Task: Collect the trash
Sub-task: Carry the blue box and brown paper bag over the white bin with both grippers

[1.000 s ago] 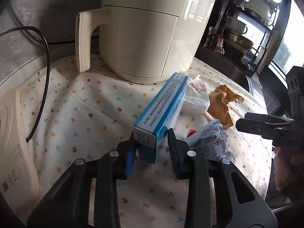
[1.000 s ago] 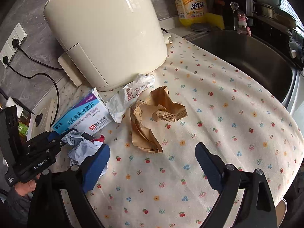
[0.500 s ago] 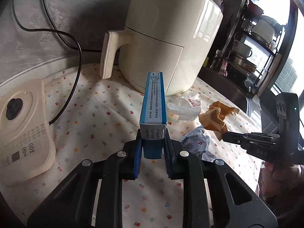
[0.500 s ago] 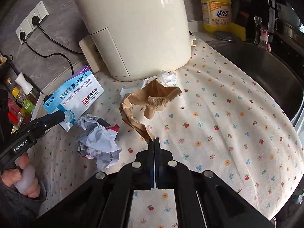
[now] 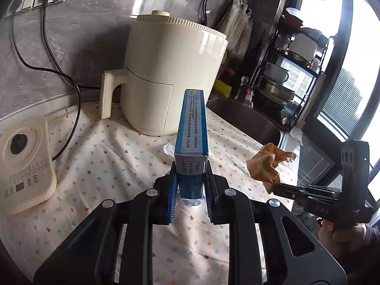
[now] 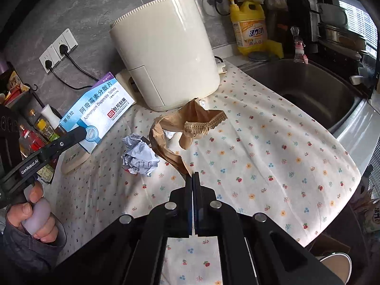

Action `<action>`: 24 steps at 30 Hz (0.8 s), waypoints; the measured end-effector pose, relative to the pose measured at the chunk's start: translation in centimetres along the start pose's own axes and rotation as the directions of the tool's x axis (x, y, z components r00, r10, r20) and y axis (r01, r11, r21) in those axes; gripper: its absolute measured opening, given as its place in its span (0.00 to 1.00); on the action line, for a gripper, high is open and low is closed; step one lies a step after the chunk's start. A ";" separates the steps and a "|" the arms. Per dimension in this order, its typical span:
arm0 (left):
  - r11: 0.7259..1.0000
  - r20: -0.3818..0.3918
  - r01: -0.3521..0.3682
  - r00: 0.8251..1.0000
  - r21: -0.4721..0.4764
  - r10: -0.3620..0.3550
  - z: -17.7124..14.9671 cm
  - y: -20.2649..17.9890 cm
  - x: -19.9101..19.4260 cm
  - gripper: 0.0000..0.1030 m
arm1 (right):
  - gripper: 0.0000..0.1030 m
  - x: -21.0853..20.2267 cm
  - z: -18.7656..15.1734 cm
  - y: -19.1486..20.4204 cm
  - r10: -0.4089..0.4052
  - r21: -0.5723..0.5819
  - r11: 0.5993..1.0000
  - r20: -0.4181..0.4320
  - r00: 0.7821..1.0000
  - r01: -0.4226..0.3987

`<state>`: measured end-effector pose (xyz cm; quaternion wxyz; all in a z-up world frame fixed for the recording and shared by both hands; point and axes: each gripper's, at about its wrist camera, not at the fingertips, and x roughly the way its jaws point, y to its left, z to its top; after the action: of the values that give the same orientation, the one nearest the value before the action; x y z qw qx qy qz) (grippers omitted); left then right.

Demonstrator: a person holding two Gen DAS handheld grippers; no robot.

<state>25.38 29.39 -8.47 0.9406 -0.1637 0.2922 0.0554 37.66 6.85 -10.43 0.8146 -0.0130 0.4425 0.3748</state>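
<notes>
Carrying stage: left hand-held gripper [image 5: 190, 187] clamped on the medicine box [image 5: 192, 130], right hand-held gripper [image 6: 192, 190] pinching the brown paper bag [image 6: 187, 125], both above the desk [image 6: 273, 147] (crumpled leaflet [image 6: 139, 156] remains). Next: find a bin.

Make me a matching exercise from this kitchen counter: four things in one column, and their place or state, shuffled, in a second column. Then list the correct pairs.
Things:
1. medicine box
2. brown paper bag
3. crumpled white paper
4. yellow detergent bottle

States:
A. lying loose on the floral cloth
B. standing behind the sink
C. clamped in the left gripper, off the cloth
D. pinched by one end in the right gripper

Pairs: 1-C, 2-D, 3-A, 4-B
</notes>
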 end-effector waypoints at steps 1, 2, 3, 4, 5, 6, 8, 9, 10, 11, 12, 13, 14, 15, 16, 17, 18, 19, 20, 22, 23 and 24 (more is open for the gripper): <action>1.000 -0.005 0.011 1.000 0.007 -0.011 -0.1 -0.9 0.1 0.20 | 0.02 -0.6 -0.3 -0.6 -0.005 0.012 1.000 0.003 1.000 0.005; 1.000 -0.011 0.024 1.000 0.016 -0.024 -0.2 -1.8 0.3 0.20 | 0.02 -1.2 -0.6 -1.2 -0.012 0.024 1.000 0.005 1.000 0.011; 0.999 -0.017 0.037 0.999 0.023 -0.037 -0.3 -2.7 0.4 0.20 | 0.02 -1.9 -1.0 -1.9 -0.018 0.035 0.999 0.006 1.000 0.018; 0.998 -0.024 0.053 0.998 0.032 -0.052 -0.5 -3.6 0.6 0.20 | 0.02 -2.5 -1.4 -2.5 -0.027 0.047 0.999 0.006 1.000 0.026; 0.997 -0.032 0.070 0.997 0.041 -0.069 -0.7 -4.6 0.8 0.20 | 0.02 -3.1 -1.8 -3.2 -0.036 0.059 0.998 0.007 0.999 0.036; 0.995 -0.043 0.088 0.995 0.053 -0.086 -0.8 -5.6 1.0 0.20 | 0.02 -3.7 -2.2 -4.0 -0.044 0.073 0.996 0.008 0.999 0.043; 0.990 -0.069 0.120 0.991 0.079 -0.115 -1.3 -7.7 1.9 0.20 | 0.02 -5.1 -3.1 -5.5 -0.065 0.103 0.993 0.013 0.998 0.064; 0.987 -0.082 0.134 0.989 0.091 -0.127 -1.6 -8.7 2.3 0.20 | 0.02 -5.8 -3.6 -6.3 -0.077 0.119 0.990 0.015 0.997 0.074; 0.984 -0.095 0.147 0.986 0.101 -0.138 -1.8 -9.8 2.8 0.20 | 0.02 -6.4 -4.1 -7.1 -0.090 0.135 0.987 0.017 0.996 0.087; 0.981 -0.106 0.161 0.983 0.108 -0.150 -2.1 -10.8 3.2 0.20 | 0.02 -7.1 -4.6 -7.9 -0.105 0.151 0.983 0.018 0.994 0.101; 0.977 -0.118 0.178 0.979 0.114 -0.164 -2.3 -11.9 3.6 0.20 | 0.02 -7.8 -5.2 -8.7 -0.120 0.166 0.979 0.018 0.993 0.115; 0.973 -0.129 0.194 0.975 0.121 -0.178 -2.6 -13.0 3.9 0.20 | 0.02 -8.5 -5.7 -9.6 -0.134 0.181 0.975 0.018 0.991 0.128; 0.969 -0.140 0.210 0.971 0.129 -0.191 -2.9 -14.1 4.3 0.20 | 0.02 -9.2 -6.3 -10.4 -0.146 0.197 0.970 0.018 0.989 0.140; 0.965 -0.151 0.224 0.967 0.138 -0.203 -3.2 -15.2 4.6 0.20 | 0.02 -9.9 -6.9 -11.1 -0.159 0.213 0.965 0.018 0.987 0.151; 0.960 -0.163 0.239 0.963 0.145 -0.215 -3.6 -16.3 5.0 0.20 | 0.02 -10.6 -7.5 -12.0 -0.171 0.228 0.960 0.017 0.985 0.163; 0.956 -0.174 0.252 0.959 0.151 -0.225 -3.9 -17.3 5.3 0.20 | 0.02 -11.3 -8.1 -12.8 -0.182 0.242 0.955 0.016 0.983 0.173; 0.951 -0.186 0.266 0.954 0.157 -0.236 -4.3 -18.4 5.7 0.20 | 0.02 -11.9 -8.7 -13.6 -0.192 0.255 0.950 0.014 0.981 0.182; 0.946 -0.197 0.278 0.949 0.165 -0.244 -4.6 -19.5 6.0 0.20 | 0.02 -12.6 -9.2 -14.4 -0.202 0.269 0.944 0.012 0.979 0.191; 0.942 -0.208 0.288 0.945 0.172 -0.251 -5.0 -20.5 6.3 0.20 | 0.02 -13.2 -9.8 -15.2 -0.212 0.283 0.938 0.011 0.977 0.200; 0.934 -0.224 0.306 0.938 0.184 -0.263 -5.7 -22.6 6.7 0.20 | 0.02 -14.4 -10.9 -16.7 -0.229 0.310 0.926 0.009 0.973 0.215; 0.931 -0.233 0.314 0.935 0.188 -0.268 -6.1 -23.5 6.9 0.20 | 0.02 -15.0 -11.4 -17.4 -0.237 0.322 0.920 0.008 0.971 0.222; 0.927 -0.244 0.323 0.931 0.192 -0.273 -6.4 -24.4 7.2 0.20 | 0.02 -15.6 -11.9 -18.0 -0.245 0.334 0.914 0.007 0.970 0.228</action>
<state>32.77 4.31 -10.82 0.9138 -0.1022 0.3671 -0.1407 35.32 -19.65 -11.88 0.8549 0.0796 0.4744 0.1942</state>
